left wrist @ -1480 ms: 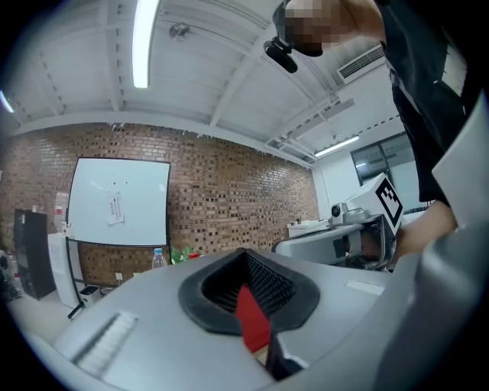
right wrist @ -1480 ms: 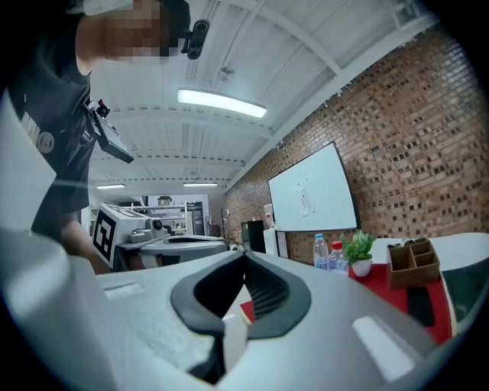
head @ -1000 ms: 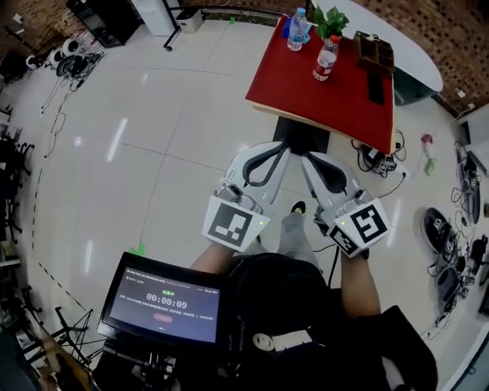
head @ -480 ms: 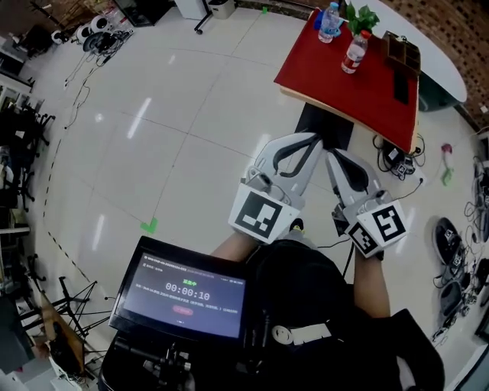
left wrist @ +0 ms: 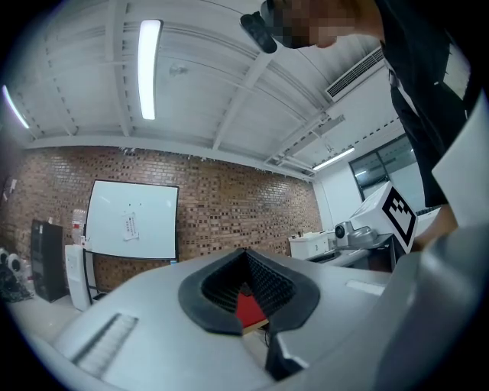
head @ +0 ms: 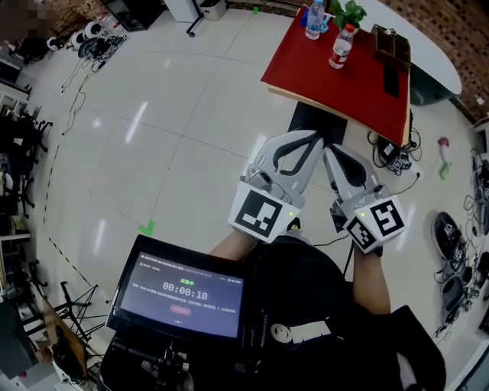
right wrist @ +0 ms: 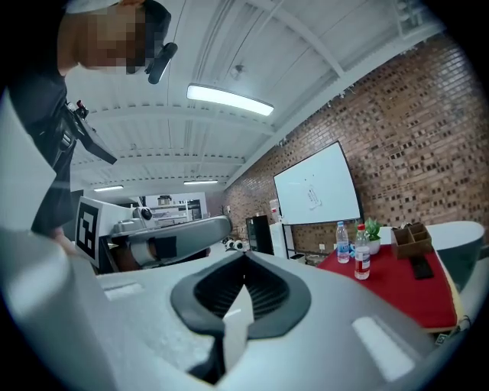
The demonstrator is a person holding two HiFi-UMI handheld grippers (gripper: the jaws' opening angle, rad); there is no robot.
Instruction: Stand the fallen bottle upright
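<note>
Two clear water bottles stand upright at the far end of a red table (head: 336,88): one with a blue label (head: 315,18) and one with a red cap (head: 341,47). No bottle lies on its side in any view. My left gripper (head: 308,138) and right gripper (head: 329,153) are held side by side, level, over the floor short of the table. Both are shut and hold nothing. The right gripper view shows the blue-label bottle (right wrist: 342,243) and the red-cap bottle (right wrist: 361,253) beyond its shut gripper (right wrist: 243,294). In the left gripper view, a sliver of red table shows through the shut gripper (left wrist: 248,294).
A potted plant (head: 348,13), a wooden box (head: 388,44) and a flat black object (head: 391,80) share the table. A white rounded table (head: 432,61) stands behind it. Cables and a power strip (head: 386,156) lie under its right edge, more gear (head: 458,244) at right. A monitor (head: 183,290) hangs at my chest.
Both grippers have moved forward toward the red table, still shut. The view has shifted, so the table sits higher and further right in the picture.
</note>
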